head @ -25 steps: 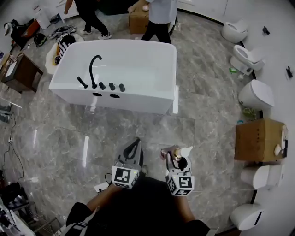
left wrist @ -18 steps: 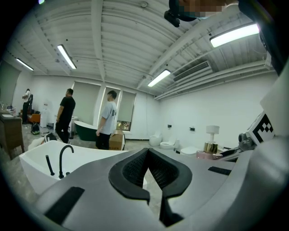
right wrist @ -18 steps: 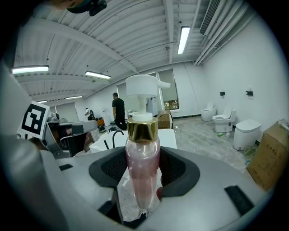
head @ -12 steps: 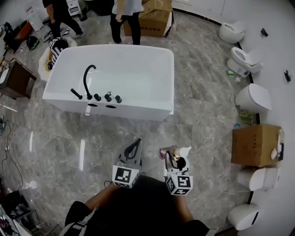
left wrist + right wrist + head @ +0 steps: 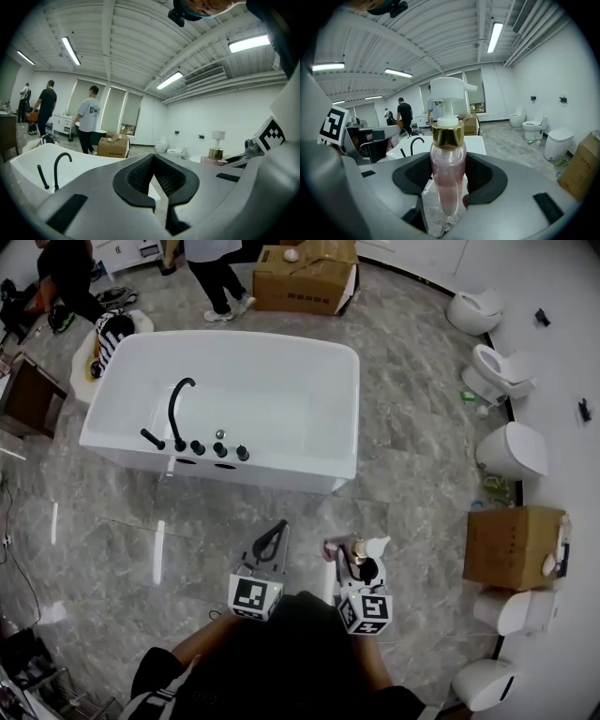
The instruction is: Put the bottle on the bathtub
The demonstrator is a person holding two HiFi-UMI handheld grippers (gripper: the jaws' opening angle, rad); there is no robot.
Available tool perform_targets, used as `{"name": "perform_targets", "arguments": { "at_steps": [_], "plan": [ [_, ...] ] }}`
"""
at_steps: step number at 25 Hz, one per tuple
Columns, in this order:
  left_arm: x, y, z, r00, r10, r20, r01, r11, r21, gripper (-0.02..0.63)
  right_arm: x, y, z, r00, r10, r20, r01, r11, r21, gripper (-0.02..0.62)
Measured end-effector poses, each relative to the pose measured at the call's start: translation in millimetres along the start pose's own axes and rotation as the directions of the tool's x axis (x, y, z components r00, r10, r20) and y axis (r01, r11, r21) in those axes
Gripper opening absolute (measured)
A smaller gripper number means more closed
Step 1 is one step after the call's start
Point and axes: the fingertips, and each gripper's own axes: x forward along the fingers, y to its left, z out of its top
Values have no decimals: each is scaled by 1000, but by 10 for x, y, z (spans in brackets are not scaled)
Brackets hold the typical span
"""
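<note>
The white bathtub (image 5: pixel 348 399) with a black faucet (image 5: pixel 175 407) stands on the marble floor ahead of me. My right gripper (image 5: pixel 349 551) is shut on a pink bottle (image 5: pixel 360 550) with a gold collar and a white pump, held upright, short of the tub. In the right gripper view the bottle (image 5: pixel 447 171) stands between the pads of the gripper (image 5: pixel 447 163), with the tub (image 5: pixel 477 143) behind it. My left gripper (image 5: pixel 278 529) is shut with nothing in it, beside the right one. In the left gripper view its jaws (image 5: pixel 153 161) meet, with the tub (image 5: pixel 28 159) to the left.
Several toilets (image 5: pixel 511 448) line the right wall, with a cardboard box (image 5: pixel 509 547) among them. Another box (image 5: pixel 305 279) lies beyond the tub. Two people (image 5: pixel 214 266) stand at the far side. A wooden cabinet (image 5: pixel 23 395) is at the left.
The tub sits lower and nearer in the head view. The people behind it have walked to the left. Both grippers keep their places, the bottle still held.
</note>
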Motion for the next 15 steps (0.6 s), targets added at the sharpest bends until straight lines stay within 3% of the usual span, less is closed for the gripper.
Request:
{"name": "perform_targets", "arguments": {
  "at_steps": [15],
  "plan": [
    [242,422,27,998,52,24,-51,998,-36,15,596,-30,160,1000,14,-14,-14,1000,-17,213]
  ]
}}
